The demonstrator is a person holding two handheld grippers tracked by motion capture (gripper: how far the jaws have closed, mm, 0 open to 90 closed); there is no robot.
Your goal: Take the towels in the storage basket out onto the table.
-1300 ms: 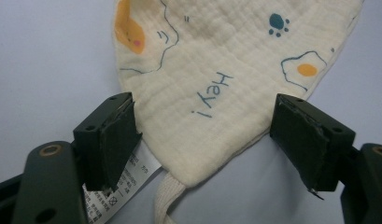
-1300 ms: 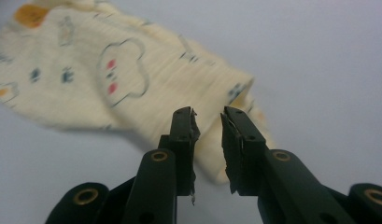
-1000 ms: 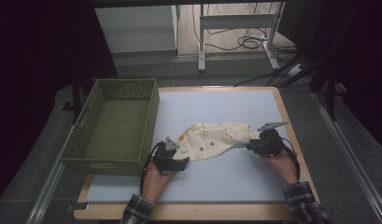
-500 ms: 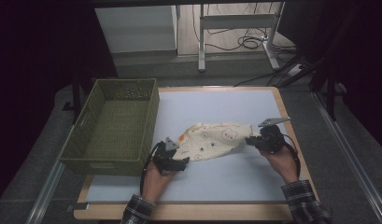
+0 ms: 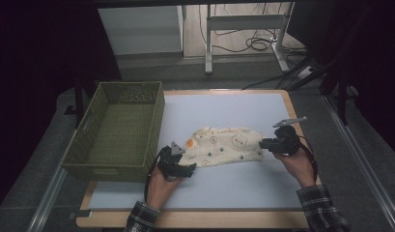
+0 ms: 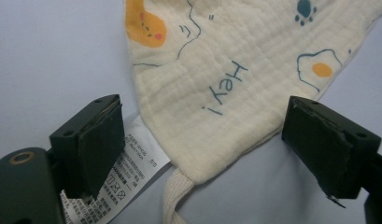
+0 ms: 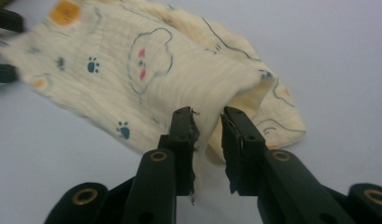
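we pinch the cloth (image 5: pixel 226 145) with our right gripper (image 7: pixel 208 133), left gripper (image 6: pixel 202 140) spread apart, the basket (image 5: pixel 89 157) not yet filled.

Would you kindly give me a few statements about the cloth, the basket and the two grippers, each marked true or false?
1. The cloth lies on the table, outside the basket. True.
2. The left gripper is clamped on the cloth. False: its jaws stand wide apart on either side of the cloth's corner.
3. The right gripper has a fold of cloth between its jaws. True.
4. The basket holds a second cloth. False: nothing lies in it.
5. A white care label sticks out at the cloth's corner by the left gripper. True.
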